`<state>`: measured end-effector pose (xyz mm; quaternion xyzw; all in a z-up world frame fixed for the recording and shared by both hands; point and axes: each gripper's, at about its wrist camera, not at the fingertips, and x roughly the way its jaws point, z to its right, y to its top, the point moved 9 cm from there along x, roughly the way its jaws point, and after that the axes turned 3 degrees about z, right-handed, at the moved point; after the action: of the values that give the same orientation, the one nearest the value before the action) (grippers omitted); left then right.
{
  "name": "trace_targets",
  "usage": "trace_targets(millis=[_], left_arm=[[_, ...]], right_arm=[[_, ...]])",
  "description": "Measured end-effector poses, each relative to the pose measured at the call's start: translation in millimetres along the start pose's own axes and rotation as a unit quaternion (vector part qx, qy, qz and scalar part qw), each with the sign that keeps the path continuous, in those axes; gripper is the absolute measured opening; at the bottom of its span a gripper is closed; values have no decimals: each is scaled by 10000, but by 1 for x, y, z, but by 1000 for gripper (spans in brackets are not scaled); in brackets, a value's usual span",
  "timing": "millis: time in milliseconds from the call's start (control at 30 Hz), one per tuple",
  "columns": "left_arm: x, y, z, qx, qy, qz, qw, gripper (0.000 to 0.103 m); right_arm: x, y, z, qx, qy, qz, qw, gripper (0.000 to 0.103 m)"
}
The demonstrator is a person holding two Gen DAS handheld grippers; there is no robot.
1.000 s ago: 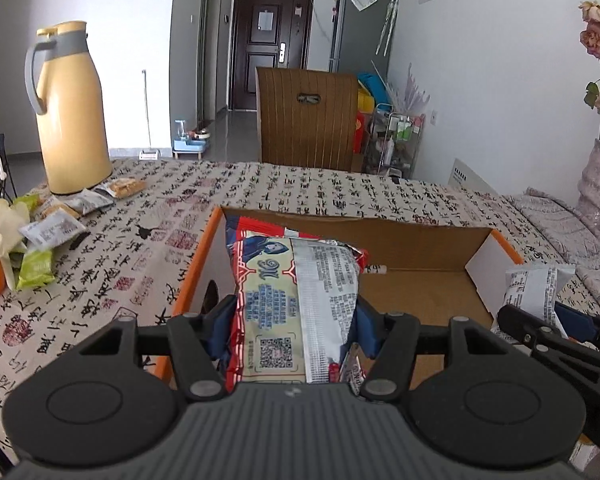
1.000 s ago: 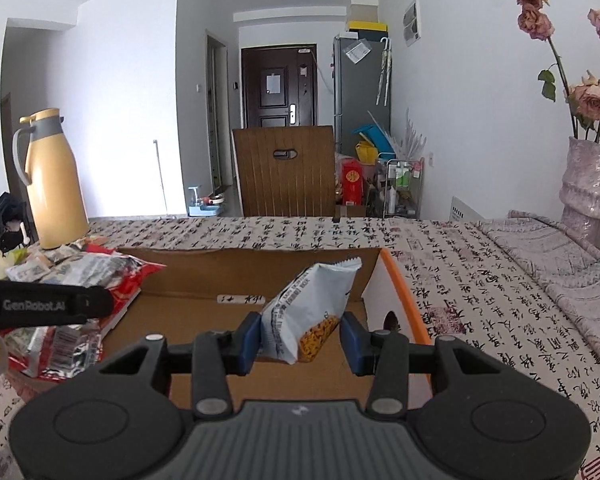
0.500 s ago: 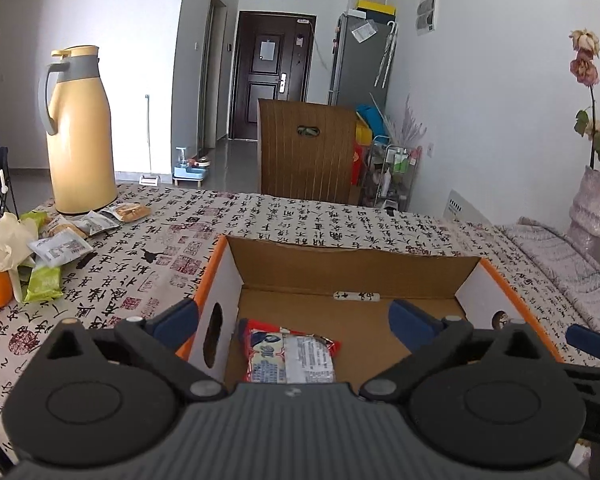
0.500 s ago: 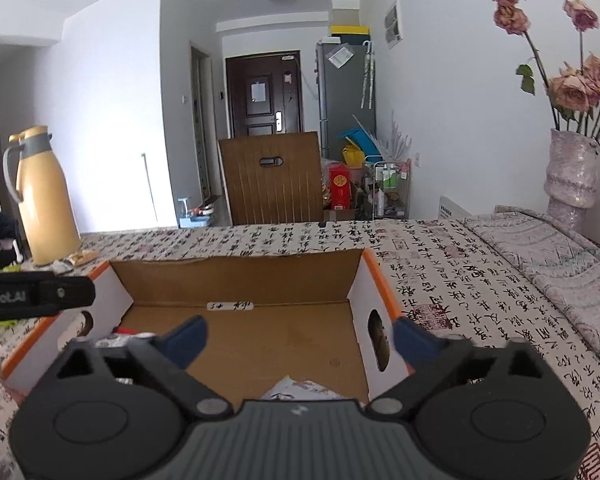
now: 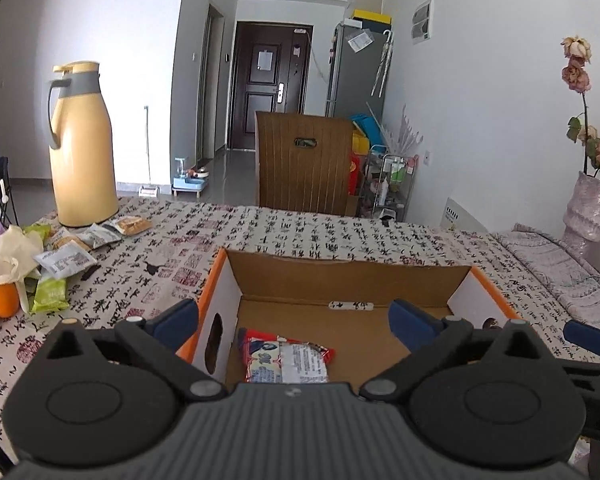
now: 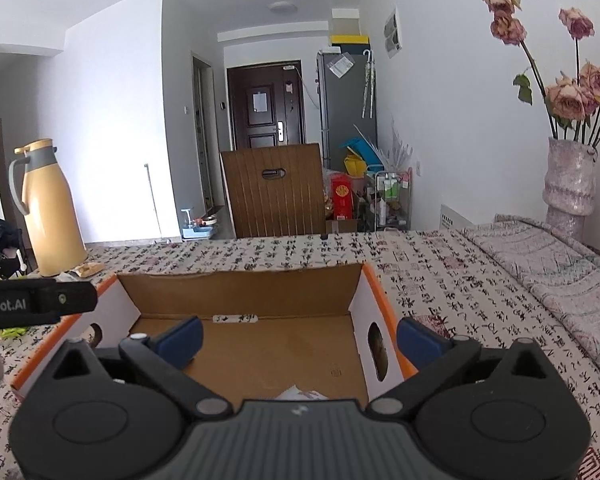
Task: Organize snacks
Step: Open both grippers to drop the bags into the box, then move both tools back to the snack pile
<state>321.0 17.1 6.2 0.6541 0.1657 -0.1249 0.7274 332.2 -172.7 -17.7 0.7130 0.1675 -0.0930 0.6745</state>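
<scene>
while loose snack packets [image 5: 66,258] lay far left on the patterned tablecloth [image 5: 300,232] beside the yellow thermos [image 5: 82,144], the left gripper [image 5: 294,320] hung over the left end of the cardboard box [image 5: 352,276] with its jaws spread wide and nothing between them. the red and white packet [image 5: 286,362] lay flat on the box floor, below and just ahead of those jaws. further right, the right gripper [image 6: 300,338] stood equally wide and empty above the box's right end, a white packet corner [image 6: 300,394] peeking out just under its body.
</scene>
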Motion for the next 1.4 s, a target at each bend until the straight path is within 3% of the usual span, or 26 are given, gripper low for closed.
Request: trace_targets(millis=[300,567,1400], left_arm=[[-40,13,1,38,60,288,9996,103],[-74,5,2,83,47,359,9993,103],[-152,-95,-30,126,5,-23,9999,103]], right_arm=[[-35,16,-4,-45,126,301,9995,103],[-69,13,-4,-34,181,380,9991,103],[-158,-76,14,107,229,47,9997,103]])
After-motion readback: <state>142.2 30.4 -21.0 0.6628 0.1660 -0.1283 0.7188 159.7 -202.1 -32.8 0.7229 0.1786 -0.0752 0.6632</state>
